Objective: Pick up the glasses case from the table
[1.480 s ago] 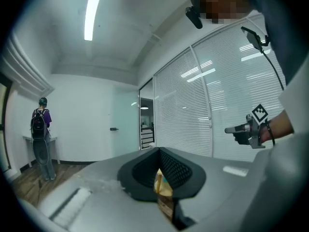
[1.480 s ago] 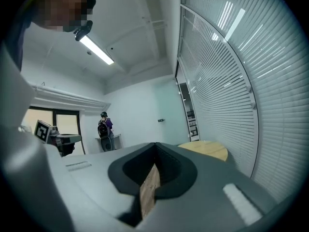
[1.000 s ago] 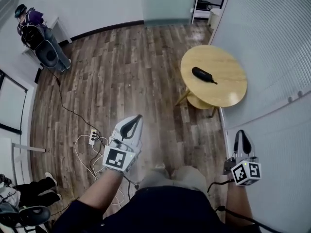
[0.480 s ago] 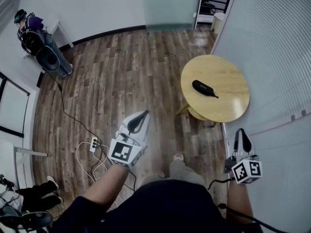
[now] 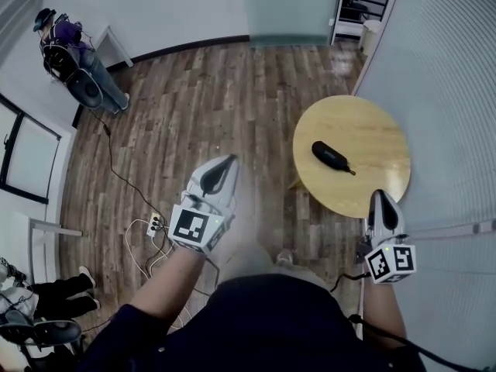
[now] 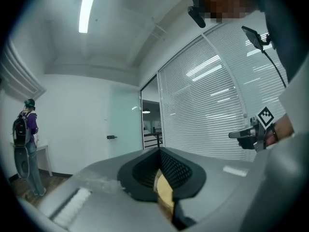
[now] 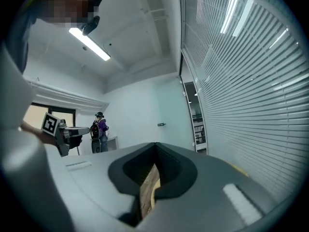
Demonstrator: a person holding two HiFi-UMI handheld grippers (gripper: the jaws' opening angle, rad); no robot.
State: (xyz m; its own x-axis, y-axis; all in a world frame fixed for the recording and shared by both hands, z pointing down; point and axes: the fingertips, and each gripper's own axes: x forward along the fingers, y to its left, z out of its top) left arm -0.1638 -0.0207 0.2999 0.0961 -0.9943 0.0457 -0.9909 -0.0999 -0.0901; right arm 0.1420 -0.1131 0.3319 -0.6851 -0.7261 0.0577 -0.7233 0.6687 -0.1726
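Left gripper (image 5: 223, 167) and right gripper (image 5: 384, 201) are closed, empty; the right should open before nearing the case (image 5: 332, 156).

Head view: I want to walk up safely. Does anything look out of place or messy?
Only floor clutter: a power strip with loose, tangled cables lies on the wood floor, lower left. The case lies alone on the table; nothing looks spilled or damaged.

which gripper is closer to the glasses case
The right gripper, at the round table's near edge; the left gripper is over the wood floor, farther from the glasses case.
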